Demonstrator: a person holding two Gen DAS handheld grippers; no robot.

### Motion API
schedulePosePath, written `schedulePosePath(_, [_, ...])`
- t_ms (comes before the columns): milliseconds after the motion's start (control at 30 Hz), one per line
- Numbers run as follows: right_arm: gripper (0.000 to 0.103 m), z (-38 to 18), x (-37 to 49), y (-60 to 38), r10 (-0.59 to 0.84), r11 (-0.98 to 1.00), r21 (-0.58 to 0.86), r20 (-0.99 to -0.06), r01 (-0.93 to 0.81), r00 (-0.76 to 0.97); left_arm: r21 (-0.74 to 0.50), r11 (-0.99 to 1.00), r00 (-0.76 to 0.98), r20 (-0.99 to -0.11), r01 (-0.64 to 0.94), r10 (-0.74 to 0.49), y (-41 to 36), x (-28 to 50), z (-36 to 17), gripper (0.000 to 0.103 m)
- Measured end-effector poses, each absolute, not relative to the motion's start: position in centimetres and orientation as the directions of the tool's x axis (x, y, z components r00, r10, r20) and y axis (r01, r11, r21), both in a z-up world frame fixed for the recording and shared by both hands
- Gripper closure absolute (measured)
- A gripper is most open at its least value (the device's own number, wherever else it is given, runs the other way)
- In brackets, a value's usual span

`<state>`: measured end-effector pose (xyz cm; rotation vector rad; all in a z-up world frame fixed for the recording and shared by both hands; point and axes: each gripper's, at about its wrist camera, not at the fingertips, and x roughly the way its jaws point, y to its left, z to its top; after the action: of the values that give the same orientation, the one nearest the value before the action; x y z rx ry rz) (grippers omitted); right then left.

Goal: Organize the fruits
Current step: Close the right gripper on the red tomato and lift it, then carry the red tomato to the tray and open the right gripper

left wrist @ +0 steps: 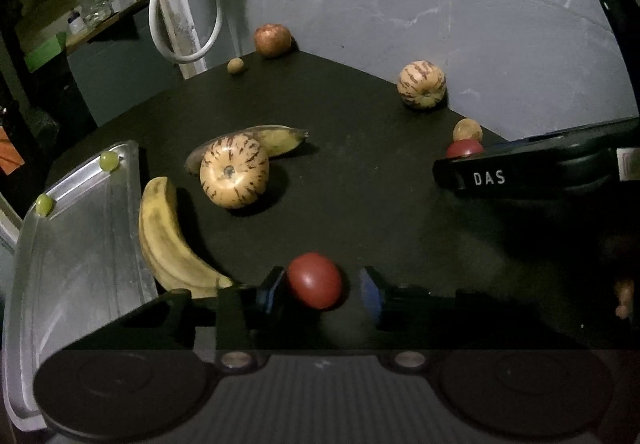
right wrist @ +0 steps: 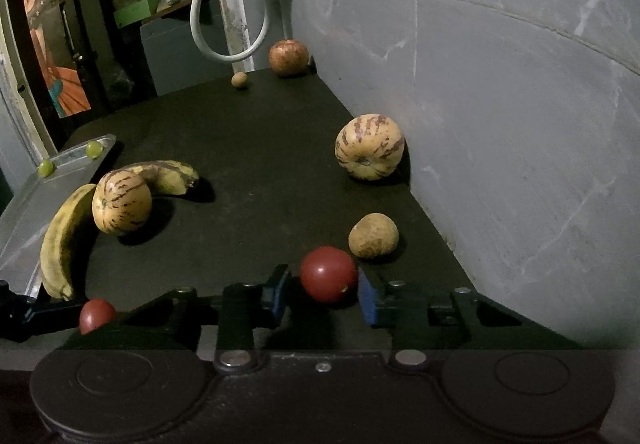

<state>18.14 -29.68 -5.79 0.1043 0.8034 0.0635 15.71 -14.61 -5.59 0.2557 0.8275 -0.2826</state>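
On the black table [left wrist: 372, 212], a small red fruit [left wrist: 315, 286] lies between the pads of my left gripper [left wrist: 320, 292]. The left pad touches it, a gap shows at the right pad, so the gripper is open. A second red fruit [right wrist: 329, 274] sits in my right gripper [right wrist: 324, 294], whose blue pads stand close against its sides, shut on it. A steel tray [left wrist: 80, 264] at the left holds two green grapes [left wrist: 109, 160]. Two bananas [left wrist: 168, 240] and a striped melon [left wrist: 234, 176] lie beside the tray.
Another striped melon [right wrist: 369, 146] and a brown round fruit [right wrist: 373, 235] sit by the grey wall [right wrist: 520, 124]. An apple [right wrist: 289, 57] and a small brown fruit [right wrist: 239, 79] rest at the far corner. A white hose loop [right wrist: 228, 24] hangs behind the table.
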Motion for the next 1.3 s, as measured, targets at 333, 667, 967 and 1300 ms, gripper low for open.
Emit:
schedulePosePath(333, [0.071, -5.6, 17.3, -29.8, 0.101, 0.992, 0.126, -0.719, -0.014, 0.688, 0.047, 0.952, 0.625, -0.763, 0.304, -0.162, -14.2, 16.4, -5.6, 0.073])
schedulePosePath(667, [0.071, -4.7, 14.9, -28.6, 0.117, 0.990, 0.140, -0.734, -0.019, 0.669, -0.080, 0.958, 0.594, -0.770, 0.276, -0.236, -12.8, 16.5, -4.7, 0.073])
schedulePosePath(967, [0.071, -2.2, 14.4, -25.8, 0.148, 0.988, 0.132, -0.709, -0.076, 0.689, -0.166, 0.965, 0.628, -0.734, 0.205, -0.260, -9.2, 16.0, -2.5, 0.073])
schedulePosePath(1300, [0.071, 0.1, 15.4, -18.2, 0.264, 0.963, 0.137, -0.673, -0.234, 0.691, -0.176, 0.982, 0.700, -0.694, 0.065, -0.171, -1.3, 16.0, -0.1, 0.073])
